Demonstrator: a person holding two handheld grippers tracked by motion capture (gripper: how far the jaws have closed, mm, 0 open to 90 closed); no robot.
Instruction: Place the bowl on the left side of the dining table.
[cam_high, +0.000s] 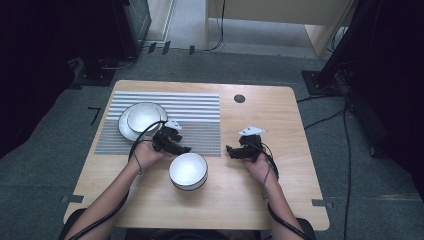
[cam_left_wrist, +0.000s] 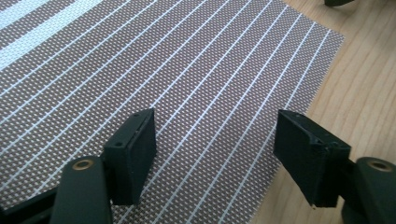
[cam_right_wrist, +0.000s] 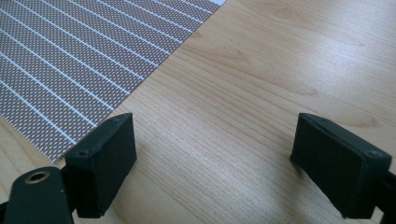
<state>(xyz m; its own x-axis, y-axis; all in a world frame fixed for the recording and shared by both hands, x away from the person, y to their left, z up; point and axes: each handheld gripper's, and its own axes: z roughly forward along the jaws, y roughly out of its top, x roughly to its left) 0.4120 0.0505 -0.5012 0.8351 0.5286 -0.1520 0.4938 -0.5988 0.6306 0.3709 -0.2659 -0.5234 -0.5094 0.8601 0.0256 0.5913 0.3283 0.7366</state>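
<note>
From the high view I see my left claw (cam_high: 184, 149) at the near edge of the striped placemat (cam_high: 200, 107), just beside the white bowl (cam_high: 188, 171) standing on the wooden tabletop (cam_high: 280, 115); a second bowl (cam_high: 142, 118) sits in a plate (cam_high: 125, 127) on the placemat. My right claw (cam_high: 231, 151) rests well apart. In the left gripper view my jaws gape wide over the placemat, gripping nothing. In the right gripper view my jaws stand wide over bare tabletop, empty.

Lab: cabled floor (cam_high: 330, 117), equipment stands (cam_high: 107, 30).
</note>
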